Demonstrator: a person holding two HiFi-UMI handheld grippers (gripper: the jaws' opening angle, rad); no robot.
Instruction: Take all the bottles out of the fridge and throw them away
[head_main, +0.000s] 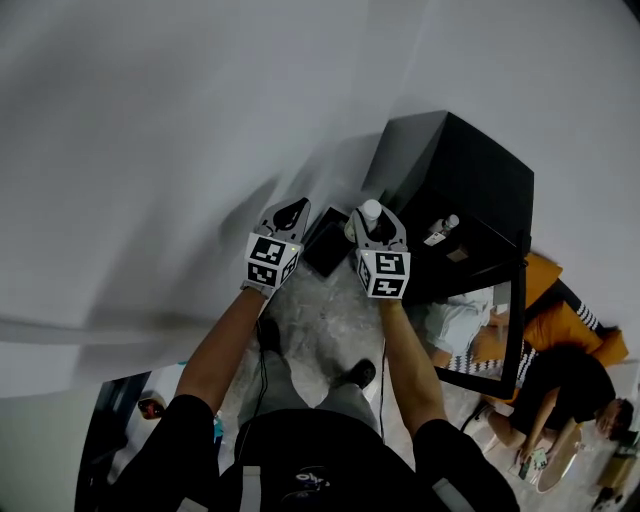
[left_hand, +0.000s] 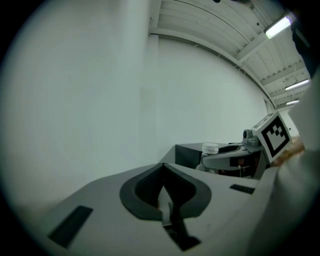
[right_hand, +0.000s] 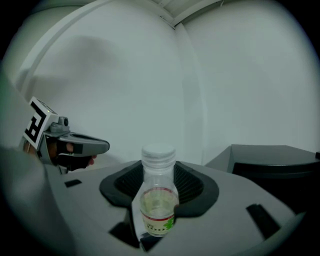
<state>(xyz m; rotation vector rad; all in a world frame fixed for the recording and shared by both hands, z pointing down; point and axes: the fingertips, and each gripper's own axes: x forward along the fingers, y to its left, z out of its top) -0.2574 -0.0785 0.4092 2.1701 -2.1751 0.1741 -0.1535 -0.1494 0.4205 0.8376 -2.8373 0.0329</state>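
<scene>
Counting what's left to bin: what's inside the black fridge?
One white-capped bottle shows inside the open fridge. The rest of the interior is dark and largely covered by the fridge's own top from the head view, so more bottles can't be ruled out.

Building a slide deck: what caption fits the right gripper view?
Right gripper shut on a white-capped clear bottle, left gripper beside it, fridge at right.

The left gripper (head_main: 291, 212) and the right gripper (head_main: 377, 227) are grey, each with dark ribbed pads (left_hand: 146, 188) and a cube (head_main: 270, 258) of black-and-white square markers. The person wears a black short-sleeved top (head_main: 300, 460), grey trousers (head_main: 342, 402) and black shoes (head_main: 362, 373).
</scene>
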